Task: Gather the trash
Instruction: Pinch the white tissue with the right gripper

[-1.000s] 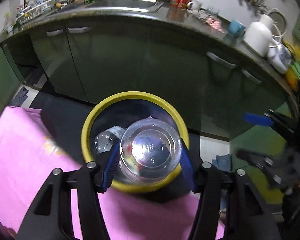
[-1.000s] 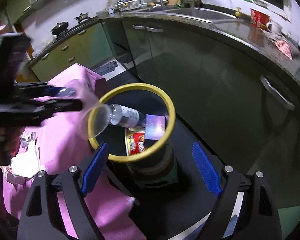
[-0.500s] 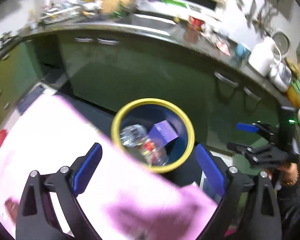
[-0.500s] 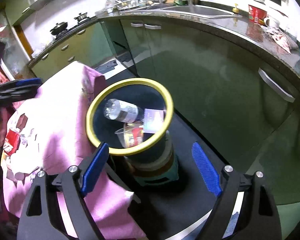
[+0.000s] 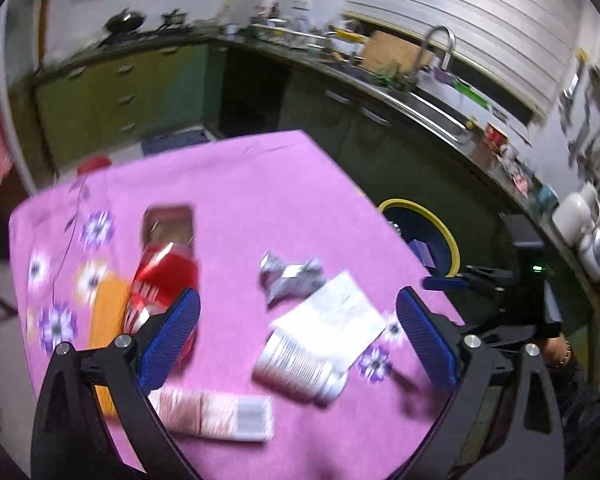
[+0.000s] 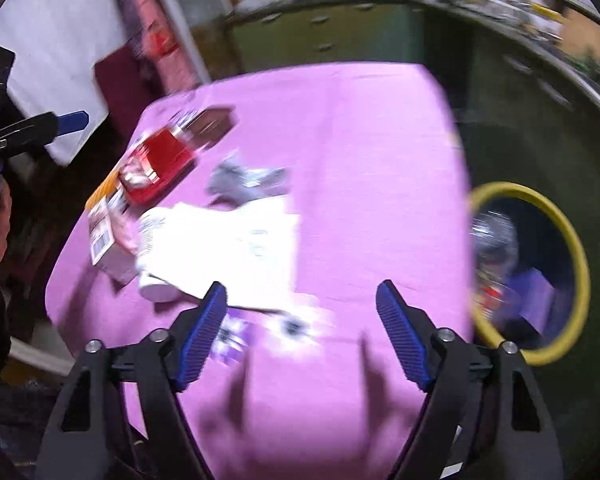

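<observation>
Both tongs are spread wide with nothing in them: left tongs [image 5: 298, 334] hang over the pink worktop [image 5: 240, 184], right tongs [image 6: 302, 330] over its near edge. Trash sits in a loose cluster on the cloth: a red packet [image 5: 162, 276], crumpled foil [image 5: 290, 276], a white paper sheet [image 5: 332, 322] draped over a white ribbed cup [image 5: 296, 368] lying on its side. The yellow-rimmed bin [image 6: 576, 256] stands just beside the worktop, with a bottle and purple box inside.
</observation>
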Motion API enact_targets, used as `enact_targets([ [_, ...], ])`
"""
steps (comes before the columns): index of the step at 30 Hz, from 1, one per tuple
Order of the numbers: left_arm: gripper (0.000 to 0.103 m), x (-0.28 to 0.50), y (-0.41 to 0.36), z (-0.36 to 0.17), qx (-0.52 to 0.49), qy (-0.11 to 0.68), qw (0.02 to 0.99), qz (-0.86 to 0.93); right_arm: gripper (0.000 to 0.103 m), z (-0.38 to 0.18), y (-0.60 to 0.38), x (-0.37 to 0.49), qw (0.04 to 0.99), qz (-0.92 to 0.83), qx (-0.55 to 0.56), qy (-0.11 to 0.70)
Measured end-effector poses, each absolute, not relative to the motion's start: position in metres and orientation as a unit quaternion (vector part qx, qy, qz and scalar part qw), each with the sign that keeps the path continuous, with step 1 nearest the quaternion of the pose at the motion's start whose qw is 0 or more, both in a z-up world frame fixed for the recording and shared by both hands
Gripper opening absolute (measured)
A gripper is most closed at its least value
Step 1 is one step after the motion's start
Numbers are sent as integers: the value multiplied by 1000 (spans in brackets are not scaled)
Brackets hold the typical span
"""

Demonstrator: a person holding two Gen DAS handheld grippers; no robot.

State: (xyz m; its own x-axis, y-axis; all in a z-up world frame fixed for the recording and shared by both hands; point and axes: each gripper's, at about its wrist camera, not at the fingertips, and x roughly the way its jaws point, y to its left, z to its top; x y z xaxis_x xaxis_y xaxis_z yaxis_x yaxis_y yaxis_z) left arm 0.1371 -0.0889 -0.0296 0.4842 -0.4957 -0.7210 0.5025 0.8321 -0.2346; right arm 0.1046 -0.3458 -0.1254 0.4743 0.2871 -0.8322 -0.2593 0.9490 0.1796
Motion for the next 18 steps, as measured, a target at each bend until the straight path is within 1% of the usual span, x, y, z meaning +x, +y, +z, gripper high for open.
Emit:
enact_targets([
  [4,94,131,-64,-41,-27,423,862,-279,71,-142,-318,125,845,164,-9,509],
  [12,94,127,-44,-47,-41,423,862,-276,71,-169,-299,151,829,146,-24,540],
  [15,94,128,-42,-49,-42,424,861,-278,69,-170,-297,150,831,140,-40,536],
  [17,94,129,-42,-50,-43,425,860,-279,60,-170,-296,148,834,133,-49,532],
  [18,94,129,-42,-51,-44,426,859,-280,51,-169,-295,147,836,130,-58,530],
])
